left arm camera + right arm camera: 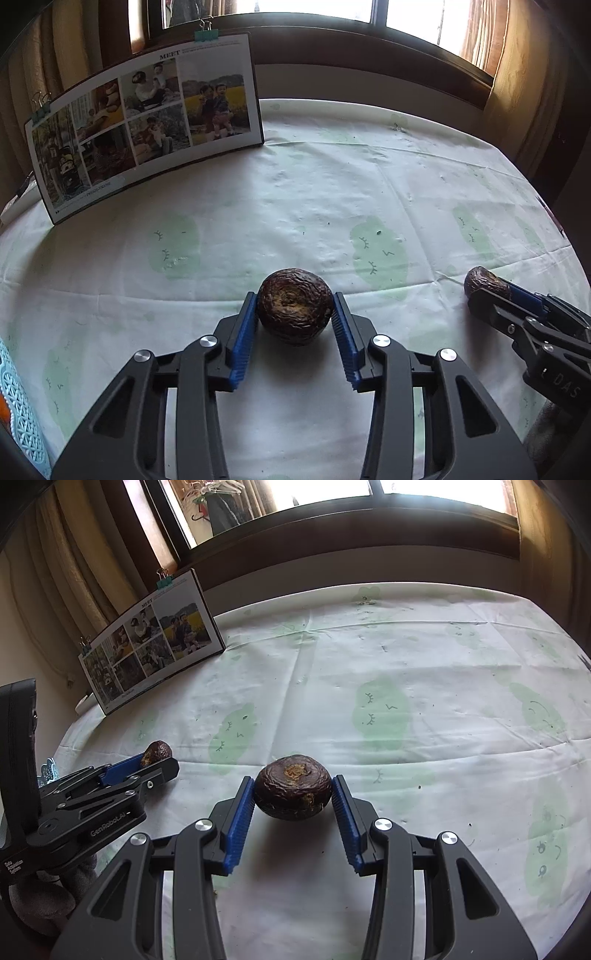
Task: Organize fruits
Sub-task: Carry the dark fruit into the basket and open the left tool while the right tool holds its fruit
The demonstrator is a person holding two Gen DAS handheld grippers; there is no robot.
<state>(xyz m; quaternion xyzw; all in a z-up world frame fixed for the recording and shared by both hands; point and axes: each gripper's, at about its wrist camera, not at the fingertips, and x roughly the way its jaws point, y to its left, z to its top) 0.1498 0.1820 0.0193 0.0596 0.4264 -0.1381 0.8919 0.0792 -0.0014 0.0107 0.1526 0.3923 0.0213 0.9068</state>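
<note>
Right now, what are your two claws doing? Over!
Left gripper shut on one avocado. Right gripper shut on the other avocado. Cloth ahead bare; photo board off to the left.

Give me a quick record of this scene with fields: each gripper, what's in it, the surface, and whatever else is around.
left gripper: shut on a dark wrinkled round fruit
right gripper: shut on a second dark wrinkled fruit
surface: white tablecloth with pale green prints
back left: propped photo collage board with binder clips
near left edge: light blue lattice basket, partly visible
background: window with curtains
</note>
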